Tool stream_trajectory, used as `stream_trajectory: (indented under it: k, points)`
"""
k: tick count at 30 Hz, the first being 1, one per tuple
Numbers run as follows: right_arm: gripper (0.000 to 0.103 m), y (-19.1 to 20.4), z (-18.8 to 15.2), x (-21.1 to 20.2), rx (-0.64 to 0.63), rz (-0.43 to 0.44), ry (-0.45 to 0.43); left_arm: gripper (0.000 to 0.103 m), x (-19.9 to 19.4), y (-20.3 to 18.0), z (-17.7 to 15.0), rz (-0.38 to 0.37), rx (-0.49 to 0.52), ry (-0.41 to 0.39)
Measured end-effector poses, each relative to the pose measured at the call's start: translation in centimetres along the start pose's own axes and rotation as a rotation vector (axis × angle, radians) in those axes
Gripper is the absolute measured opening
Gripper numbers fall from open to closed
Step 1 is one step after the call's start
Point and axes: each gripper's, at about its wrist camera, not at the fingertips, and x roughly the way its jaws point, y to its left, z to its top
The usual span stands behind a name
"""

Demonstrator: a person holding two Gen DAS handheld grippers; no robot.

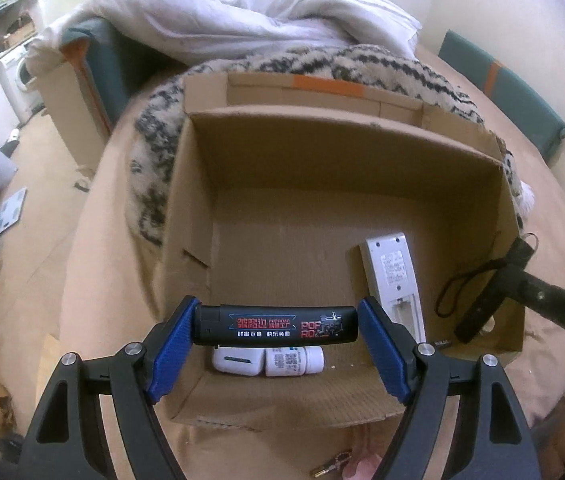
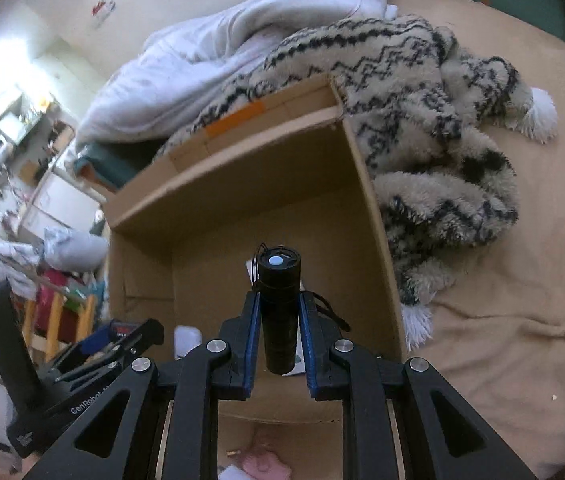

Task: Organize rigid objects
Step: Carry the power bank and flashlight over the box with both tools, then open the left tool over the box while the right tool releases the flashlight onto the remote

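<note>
An open cardboard box (image 1: 362, 148) (image 2: 226, 184) sits on a beige bed. My left gripper (image 1: 276, 326) is shut on a black lighter (image 1: 276, 326) with red and white print, held crosswise by its two ends above the box's near part. My right gripper (image 2: 280, 312) is shut on a black flashlight (image 2: 280, 296) with a wrist strap, its lens end pointing away over the box. The flashlight (image 1: 486, 308) also shows at the box's right wall in the left wrist view. On the box floor lie a white remote (image 1: 394, 280), a white case (image 1: 238, 360) and a small white bottle (image 1: 294, 360).
A black-and-cream fuzzy blanket (image 1: 322, 68) (image 2: 422, 120) and a white duvet (image 1: 242, 12) lie behind the box. Teal cushions (image 1: 502, 92) sit at the far right. A brass key (image 1: 330, 464) and something pink lie on the bed in front of the box. The left gripper (image 2: 130, 336) appears low left in the right wrist view.
</note>
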Motion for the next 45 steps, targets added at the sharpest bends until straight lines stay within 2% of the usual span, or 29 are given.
stream_trajectory:
  k: [5,14,18,22,24,29,30,34,35,37,45]
  points:
    - [0.021,0.2,-0.3,1.6,0.004,-0.005,0.047,0.078,0.8,0.2,-0.2,0.009,-0.02,0.024]
    - [0.021,0.6,-0.6,3.9,-0.043,-0.079,0.108,0.078,1.9,0.0,-0.3,0.02,-0.012,0.045]
    - [0.021,0.6,-0.8,4.8,-0.042,-0.083,0.145,0.078,2.5,0.5,-0.3,0.003,-0.064,0.08]
    - [0.021,1.0,-0.8,4.9,-0.064,-0.093,0.137,0.079,2.6,0.5,-0.2,-0.002,-0.073,0.093]
    - [0.021,1.1,-0.8,4.9,-0.061,-0.086,0.134,0.083,2.5,0.5,-0.2,-0.016,-0.075,0.092]
    - [0.022,1.6,-0.6,4.4,-0.076,-0.063,0.115,0.099,2.1,-0.1,-0.3,-0.034,-0.052,0.076]
    - [0.024,1.6,-0.5,4.1,-0.074,-0.049,0.103,0.101,1.9,-0.3,-0.3,-0.031,-0.042,0.069]
    - [0.066,1.3,0.0,2.8,-0.049,-0.039,0.04,0.102,1.5,-0.2,-0.1,-0.036,-0.046,0.045]
    - [0.072,1.0,0.1,2.6,-0.027,-0.012,0.032,0.102,1.3,-0.1,0.0,-0.043,-0.05,0.043]
    - [0.074,0.5,0.3,2.3,0.011,0.029,0.028,0.102,1.1,-0.1,0.1,-0.039,-0.05,0.038]
    - [0.074,0.4,0.4,2.3,0.03,0.034,0.03,0.102,0.2,0.0,-0.2,-0.031,-0.037,0.022]
